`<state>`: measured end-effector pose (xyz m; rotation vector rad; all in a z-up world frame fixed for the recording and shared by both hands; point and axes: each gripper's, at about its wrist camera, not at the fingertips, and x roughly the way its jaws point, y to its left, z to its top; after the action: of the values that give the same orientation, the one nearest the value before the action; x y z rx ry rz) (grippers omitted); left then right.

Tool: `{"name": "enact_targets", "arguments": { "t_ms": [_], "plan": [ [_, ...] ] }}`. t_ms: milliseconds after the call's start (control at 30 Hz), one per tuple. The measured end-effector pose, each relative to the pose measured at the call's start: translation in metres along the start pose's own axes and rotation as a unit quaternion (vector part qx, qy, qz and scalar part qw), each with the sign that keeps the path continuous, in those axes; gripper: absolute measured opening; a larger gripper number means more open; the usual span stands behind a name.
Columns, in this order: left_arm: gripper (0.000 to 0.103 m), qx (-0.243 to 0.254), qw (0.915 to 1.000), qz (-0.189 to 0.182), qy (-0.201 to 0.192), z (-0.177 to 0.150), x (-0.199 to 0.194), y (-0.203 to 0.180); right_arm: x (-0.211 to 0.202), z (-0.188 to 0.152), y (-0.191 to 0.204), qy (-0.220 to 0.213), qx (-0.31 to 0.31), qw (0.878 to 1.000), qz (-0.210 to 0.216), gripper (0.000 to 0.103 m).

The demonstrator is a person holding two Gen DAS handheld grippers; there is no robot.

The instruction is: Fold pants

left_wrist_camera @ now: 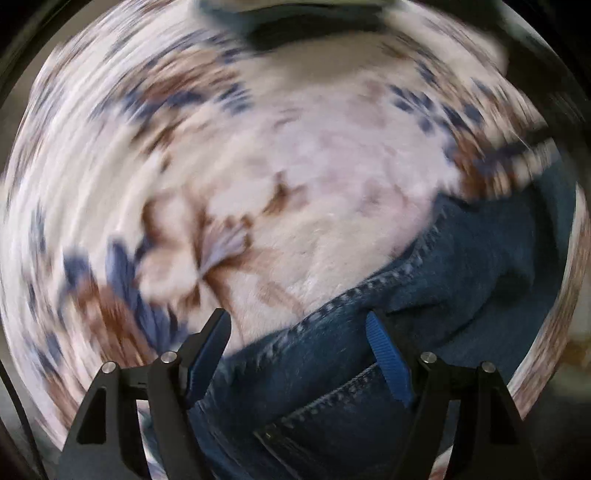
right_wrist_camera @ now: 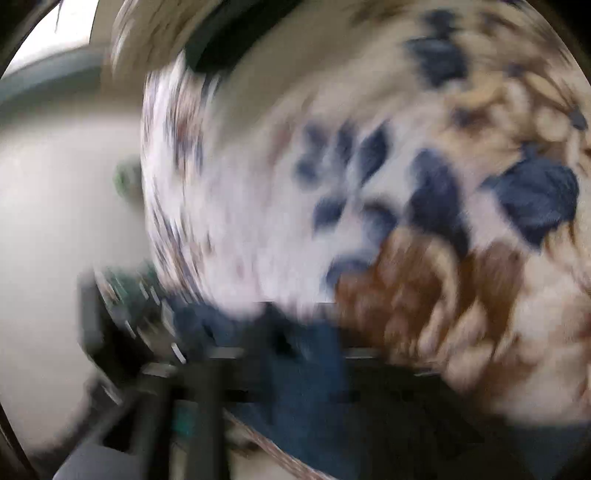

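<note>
Dark blue jeans (left_wrist_camera: 461,280) with pale stitched seams lie on a floral blanket (left_wrist_camera: 314,155) in the left wrist view, filling the lower right. My left gripper (left_wrist_camera: 299,325) is open, its blue-padded fingers (left_wrist_camera: 388,354) spread over a seamed edge of the jeans, with denim between them. The right wrist view is heavily blurred: a strip of blue denim (right_wrist_camera: 306,376) runs up the bottom middle, and dark shapes of my right gripper (right_wrist_camera: 288,369) smear across it. I cannot tell how its jaws stand.
The white blanket with blue and brown flowers (right_wrist_camera: 406,184) covers the surface. A dark object (left_wrist_camera: 295,26) lies at the far edge. In the right wrist view, pale floor (right_wrist_camera: 55,221) shows left of the blanket's edge.
</note>
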<state>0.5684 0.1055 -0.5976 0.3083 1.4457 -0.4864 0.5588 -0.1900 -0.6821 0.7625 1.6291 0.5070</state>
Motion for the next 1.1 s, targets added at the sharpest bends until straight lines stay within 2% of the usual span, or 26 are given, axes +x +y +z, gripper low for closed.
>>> {"name": "enact_targets", "arguments": {
  "t_ms": [67,100,200,233,267,300,367,433,467,500,567,633,667,733,833,867,967,1033,1100],
  "plan": [
    [0.074,-0.069,0.9968,-0.035,-0.017,-0.009,-0.005,0.009,0.009,-0.015,0.019,0.008,-0.033,0.999,-0.01,0.066],
    [0.074,-0.095,0.9941,-0.043,-0.027,-0.015,-0.009,0.011,0.016,-0.023,0.027,0.02,-0.047,0.998,-0.029,0.066],
    [0.074,-0.14,0.9878,-0.043,-0.053,-0.032,-0.016,0.008,0.039,-0.045,0.047,0.056,-0.105,0.991,-0.066,0.065],
    [0.074,-0.15,0.986,-0.039,-0.061,-0.037,-0.018,0.008,0.045,-0.052,0.055,0.053,-0.133,0.985,-0.092,0.046],
    [0.074,-0.159,0.9841,-0.037,-0.071,-0.042,-0.021,0.008,0.052,-0.055,0.065,0.044,-0.164,0.977,-0.13,0.021],
    [0.074,-0.166,0.9822,-0.036,-0.08,-0.044,-0.024,0.009,0.053,-0.052,0.066,0.024,-0.17,0.973,-0.153,0.004],
    [0.074,-0.181,0.9786,-0.035,-0.092,-0.041,-0.024,0.01,0.048,-0.036,0.046,-0.009,-0.098,0.986,-0.134,0.004],
    [0.074,-0.197,0.9759,-0.035,-0.088,-0.042,-0.02,0.012,0.06,-0.021,0.02,0.002,-0.029,0.992,-0.119,0.004],
    [0.074,-0.205,0.9743,-0.035,-0.087,-0.042,-0.017,0.011,0.064,-0.02,0.018,0.008,-0.021,0.993,-0.118,0.005],
    [0.074,-0.211,0.9726,-0.035,-0.091,-0.042,-0.017,0.008,0.061,-0.02,0.021,0.01,-0.025,0.992,-0.12,0.006],
    [0.074,-0.234,0.9665,-0.038,-0.1,-0.046,-0.02,0.009,0.04,-0.027,0.024,0.003,-0.022,0.993,-0.113,0.02],
    [0.074,-0.27,0.9551,-0.051,-0.111,-0.06,-0.032,0.014,0.001,-0.048,0.02,-0.039,0.001,0.994,-0.1,0.075],
    [0.074,-0.291,0.9471,-0.058,-0.122,-0.069,-0.04,0.014,-0.018,-0.061,0.017,-0.064,0.017,0.994,-0.087,0.08],
    [0.074,-0.332,0.9309,-0.067,-0.137,-0.093,-0.055,0.012,-0.049,-0.091,0.006,-0.104,0.056,0.99,-0.084,0.08],
    [0.074,-0.375,0.9174,-0.059,-0.12,-0.122,-0.06,0.003,-0.072,-0.148,-0.017,-0.139,0.159,0.973,-0.087,0.08],
    [0.074,-0.395,0.9101,-0.061,-0.11,-0.137,-0.057,0.001,-0.073,-0.169,-0.029,-0.143,0.196,0.967,-0.083,0.08],
    [0.074,-0.425,0.8983,-0.07,-0.086,-0.16,-0.04,0.002,-0.063,-0.215,-0.057,-0.137,0.258,0.953,-0.085,0.08],
    [0.074,-0.442,0.8892,-0.087,-0.082,-0.168,-0.031,0.006,-0.046,-0.234,-0.074,-0.132,0.301,0.943,-0.054,0.08],
    [0.074,-0.452,0.8829,-0.098,-0.08,-0.168,-0.021,0.014,-0.028,-0.244,-0.082,-0.145,0.322,0.935,-0.031,0.08]
  ]
}}
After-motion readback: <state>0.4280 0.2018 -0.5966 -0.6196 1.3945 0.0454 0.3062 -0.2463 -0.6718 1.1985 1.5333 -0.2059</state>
